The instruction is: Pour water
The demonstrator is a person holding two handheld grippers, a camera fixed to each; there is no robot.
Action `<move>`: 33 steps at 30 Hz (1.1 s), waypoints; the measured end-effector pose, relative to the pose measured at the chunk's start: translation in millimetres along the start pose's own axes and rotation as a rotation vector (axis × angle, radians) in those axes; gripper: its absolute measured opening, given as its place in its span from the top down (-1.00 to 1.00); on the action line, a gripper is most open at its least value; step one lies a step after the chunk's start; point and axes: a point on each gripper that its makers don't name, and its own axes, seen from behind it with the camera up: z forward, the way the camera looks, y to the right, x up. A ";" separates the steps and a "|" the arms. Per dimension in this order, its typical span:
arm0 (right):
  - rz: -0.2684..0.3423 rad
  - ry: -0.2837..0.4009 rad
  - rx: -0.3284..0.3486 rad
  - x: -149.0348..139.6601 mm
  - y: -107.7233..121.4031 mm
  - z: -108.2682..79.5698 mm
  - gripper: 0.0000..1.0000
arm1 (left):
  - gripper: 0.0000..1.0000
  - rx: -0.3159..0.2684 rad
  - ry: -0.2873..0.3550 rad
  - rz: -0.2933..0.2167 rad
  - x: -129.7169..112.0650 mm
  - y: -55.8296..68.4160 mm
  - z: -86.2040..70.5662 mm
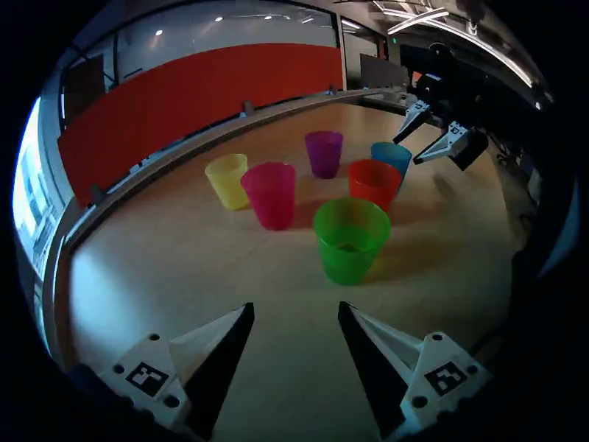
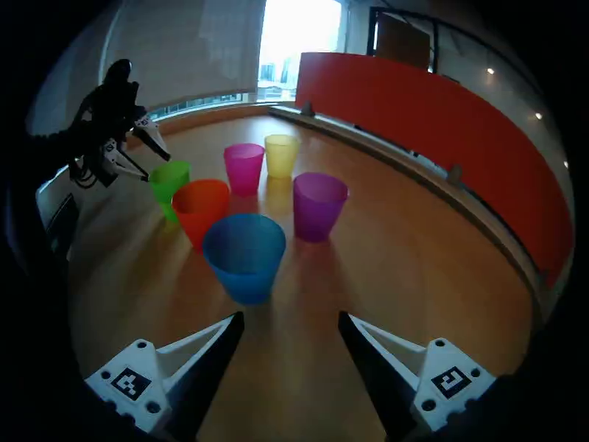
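Observation:
Several plastic cups stand clustered on a wooden table. In the left gripper view the green cup (image 1: 351,239) is nearest, with a little liquid at its bottom; behind it stand the pink cup (image 1: 271,194), yellow cup (image 1: 227,180), purple cup (image 1: 324,153), orange cup (image 1: 374,183) and blue cup (image 1: 392,157). My left gripper (image 1: 294,313) is open just short of the green cup. My right gripper (image 1: 412,147) hovers open beyond the blue cup. In the right gripper view my right gripper (image 2: 291,320) is open before the blue cup (image 2: 244,255); the left gripper (image 2: 151,163) hangs by the green cup (image 2: 169,182).
A long red partition (image 1: 199,96) runs behind the table's far edge (image 1: 221,132). Bright windows (image 2: 298,44) lie beyond the table in the right gripper view. Bare tabletop (image 2: 412,258) stretches to the right of the purple cup (image 2: 319,205).

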 end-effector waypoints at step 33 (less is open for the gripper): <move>0.335 0.156 -0.420 38.4 77.7 -46.7 -0.99 | -0.68 0.331 0.225 -0.296 36.7 -83.5 -41.5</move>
